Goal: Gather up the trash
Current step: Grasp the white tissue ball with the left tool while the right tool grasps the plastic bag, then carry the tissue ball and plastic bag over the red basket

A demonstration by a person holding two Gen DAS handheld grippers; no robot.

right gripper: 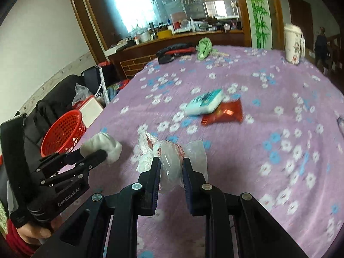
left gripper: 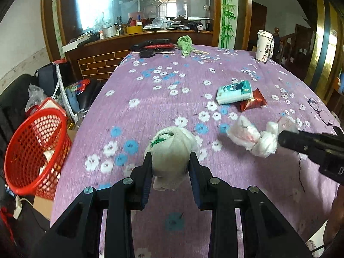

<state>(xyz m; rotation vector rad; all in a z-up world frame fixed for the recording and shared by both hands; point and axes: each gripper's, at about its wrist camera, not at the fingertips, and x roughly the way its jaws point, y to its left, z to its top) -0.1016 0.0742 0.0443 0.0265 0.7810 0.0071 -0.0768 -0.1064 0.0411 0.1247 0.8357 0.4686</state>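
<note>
Gripping a crumpled white wad (left gripper: pixel 169 150) with a bit of green cord showing at its top, the left gripper (left gripper: pixel 171 169) is keeping both blue-padded fingers pressed against its sides in the left wrist view, holding it above the purple flowered tablecloth (left gripper: pixel 163 99). Off the table's left edge a red mesh basket (left gripper: pixel 34 150) is sitting low beside it, with some scraps already lying inside. At the right edge of this view the right gripper (left gripper: pixel 281 138) is reaching in, carrying a crinkled clear plastic bag (left gripper: pixel 251 137) at its tip. Farther out on the cloth a pale blue tissue pack (left gripper: pixel 234 92) is lying partly on top of a red snack wrapper (left gripper: pixel 253 103). A white lidded cup (left gripper: pixel 264 46) is standing near the far right edge, and a green cloth (left gripper: pixel 185 44) is lying at the far end.

Seen from the right wrist, the right gripper (right gripper: pixel 171 172) is clamping the plastic bag (right gripper: pixel 172 161), the film bunching between its two pads. At the left, the left gripper (right gripper: pixel 101 153) is holding the white wad (right gripper: pixel 103 148) over the table's edge, with the red basket (right gripper: pixel 62 133) just behind and below it. The tissue pack (right gripper: pixel 204 105) and red wrapper (right gripper: pixel 225 114) are lying blurred beyond.
</note>
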